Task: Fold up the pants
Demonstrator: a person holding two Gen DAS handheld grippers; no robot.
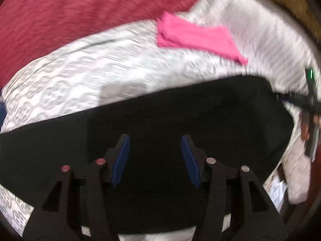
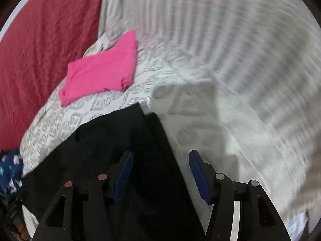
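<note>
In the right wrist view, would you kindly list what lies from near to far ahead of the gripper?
Open right gripper → black pants → grey-patterned white bedspread, with the folded pink cloth lying on it.

The pants [image 1: 180, 110] are black and plain, with no visible pattern or detail in the dark cloth. They are laid flat on a bed covered by a white spread with a grey pattern. In the left wrist view they are seen as one broad dark band stretched from left to right, with a rounded end at the right. In the right wrist view, a straight edge and a corner [image 2: 138, 108] are shown.
</note>
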